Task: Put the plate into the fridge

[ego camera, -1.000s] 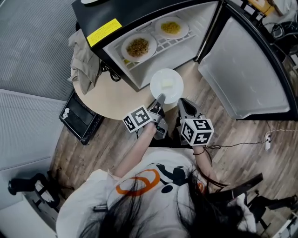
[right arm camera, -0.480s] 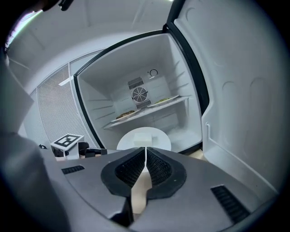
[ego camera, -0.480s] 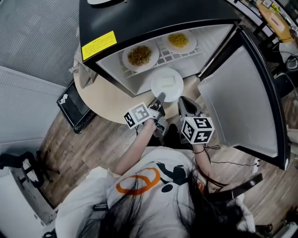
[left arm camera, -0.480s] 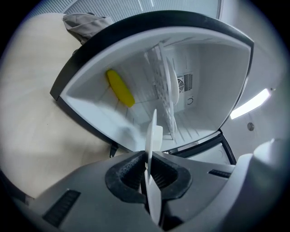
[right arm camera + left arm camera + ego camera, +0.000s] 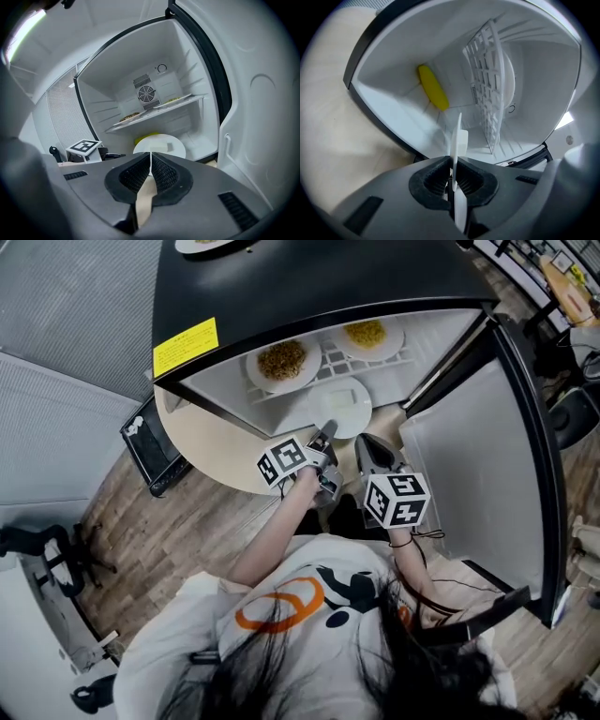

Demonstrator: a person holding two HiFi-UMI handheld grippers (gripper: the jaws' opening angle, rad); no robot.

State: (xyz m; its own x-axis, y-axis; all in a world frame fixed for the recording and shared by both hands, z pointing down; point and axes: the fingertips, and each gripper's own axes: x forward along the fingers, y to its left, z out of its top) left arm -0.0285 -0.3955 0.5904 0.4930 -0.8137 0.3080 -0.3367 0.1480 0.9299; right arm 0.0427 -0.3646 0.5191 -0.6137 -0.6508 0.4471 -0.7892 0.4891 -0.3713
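Note:
A white plate (image 5: 342,407) carrying a pale block of food is at the mouth of the open fridge (image 5: 309,287), below its wire shelf. My left gripper (image 5: 323,440) is shut on the plate's near rim. In the left gripper view the plate (image 5: 456,136) stands edge-on between the pads of that left gripper (image 5: 453,164). My right gripper (image 5: 367,451) hangs just right of the left one, shut and empty. In the right gripper view the plate (image 5: 159,144) lies beyond the shut jaws of this right gripper (image 5: 150,159).
Two plates of food (image 5: 283,362) (image 5: 367,336) sit on the wire shelf (image 5: 487,84). A yellow object (image 5: 433,88) lies at the back of the lower compartment. The fridge door (image 5: 478,456) stands open at the right. The fridge stands on a round beige table (image 5: 211,442).
The left gripper has carried the plate forward from over the table's edge to the fridge's lower opening. The right gripper followed beside it, still shut.

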